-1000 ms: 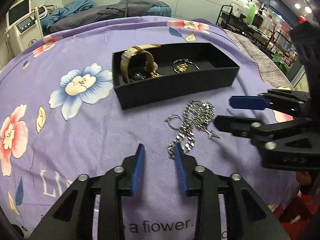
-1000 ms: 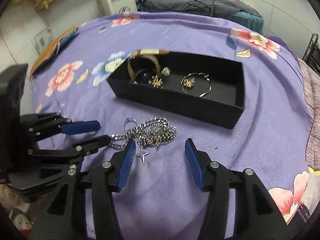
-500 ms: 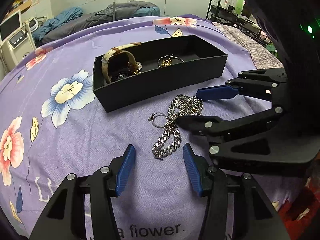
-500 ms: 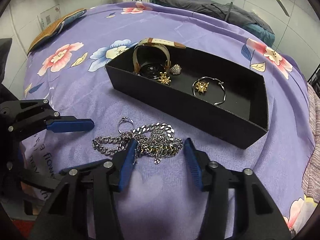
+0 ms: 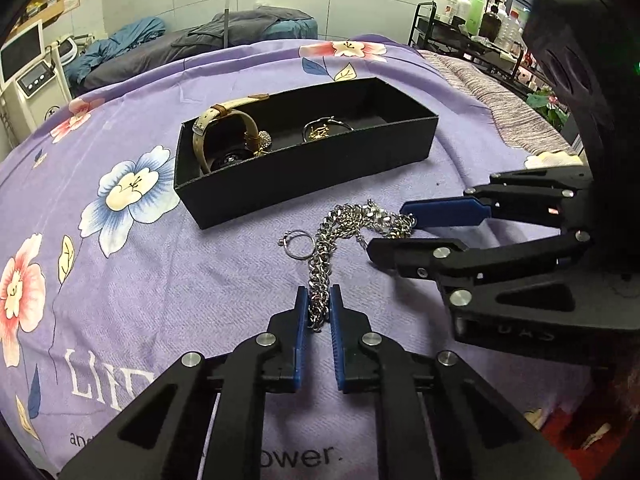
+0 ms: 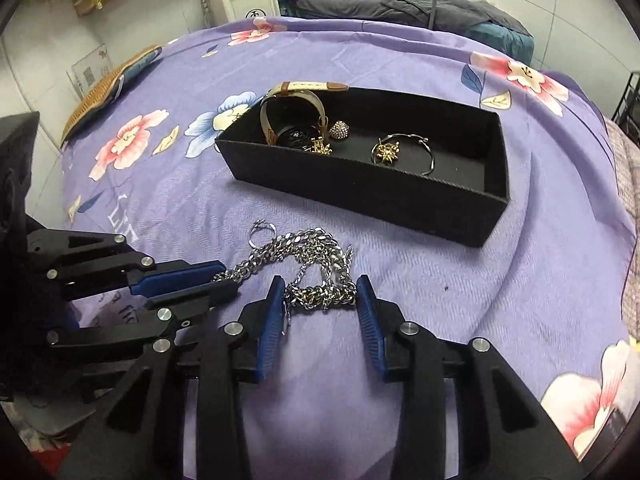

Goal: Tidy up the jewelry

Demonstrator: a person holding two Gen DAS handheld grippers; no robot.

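Note:
A silver chain necklace [image 5: 340, 224] lies bunched on the purple flowered cloth, in front of a black tray [image 5: 304, 176]. My left gripper [image 5: 319, 304] is shut on one end of the chain. My right gripper [image 6: 320, 300] is open, its fingers straddling the bunched part of the chain [image 6: 316, 264]. A small silver ring [image 5: 298, 244] lies beside the chain. The tray [image 6: 360, 196] holds a beige-strap watch [image 6: 292, 112], gold star earrings [image 6: 386, 152], a hoop and a sparkly ring.
A medical machine with a screen [image 5: 28, 76] stands at the far left. A rack of bottles [image 5: 476, 12] stands at the far right. Dark bedding lies behind the cloth. A wicker pad [image 6: 100, 92] lies at the cloth's left edge.
My left gripper moved forward and closed on the chain's near end. My right gripper advanced so its open fingers now flank the bunched chain.

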